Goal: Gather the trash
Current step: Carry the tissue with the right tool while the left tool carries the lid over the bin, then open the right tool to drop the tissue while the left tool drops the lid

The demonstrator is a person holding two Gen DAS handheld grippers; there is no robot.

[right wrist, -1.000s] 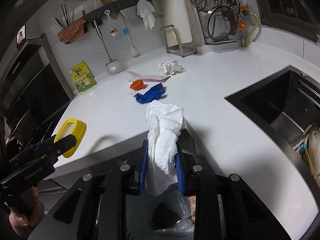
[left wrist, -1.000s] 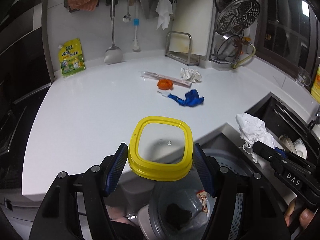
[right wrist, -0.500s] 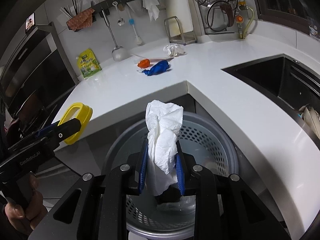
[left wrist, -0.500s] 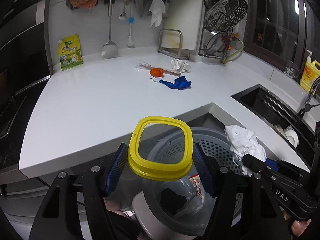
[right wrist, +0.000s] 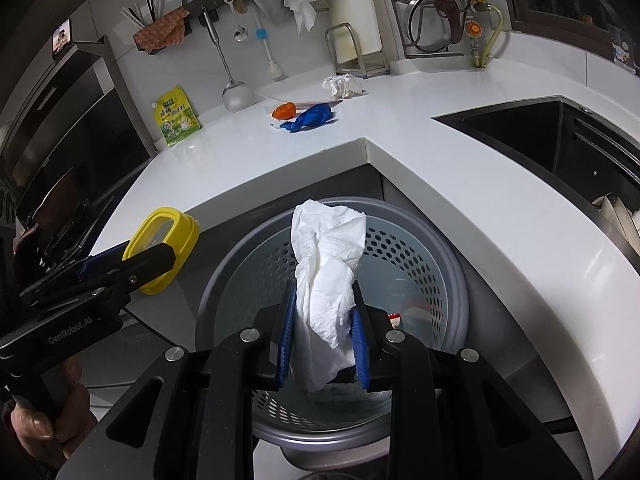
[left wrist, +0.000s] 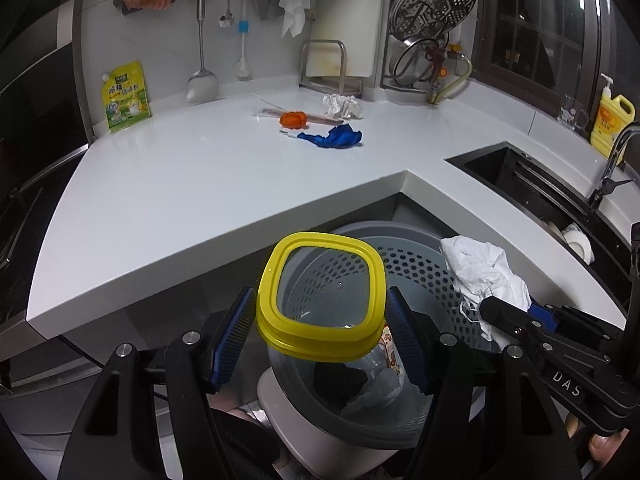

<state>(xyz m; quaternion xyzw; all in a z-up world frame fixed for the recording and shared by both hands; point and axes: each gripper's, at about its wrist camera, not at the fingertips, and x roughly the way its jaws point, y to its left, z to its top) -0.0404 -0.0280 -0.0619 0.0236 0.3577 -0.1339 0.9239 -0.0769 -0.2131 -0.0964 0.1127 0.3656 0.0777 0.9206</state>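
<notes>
My left gripper (left wrist: 322,340) is shut on a yellow-rimmed clear lid (left wrist: 320,292), held over the left part of a grey perforated trash bin (left wrist: 416,264) below the counter corner. My right gripper (right wrist: 322,344) is shut on a crumpled white tissue (right wrist: 328,264) and holds it above the bin (right wrist: 404,248). The bin holds a clear bag with dark scraps and a wrapper (left wrist: 390,354). On the white counter lie an orange scrap (left wrist: 293,119), a blue crumpled bag (left wrist: 336,138), a chopstick wrapper (left wrist: 272,111) and a white paper ball (left wrist: 340,105).
A black sink (right wrist: 560,140) is sunk into the counter on the right. A yellow-green pouch (left wrist: 126,96), a hanging spatula (left wrist: 202,80), a cutting-board rack (left wrist: 332,68) and a dish rack (left wrist: 428,40) line the back wall. A yellow soap bottle (left wrist: 614,120) stands far right.
Both grippers have pulled back from the counter and down, so the lid and the tissue now hang over the bin. Both grips are unchanged.
</notes>
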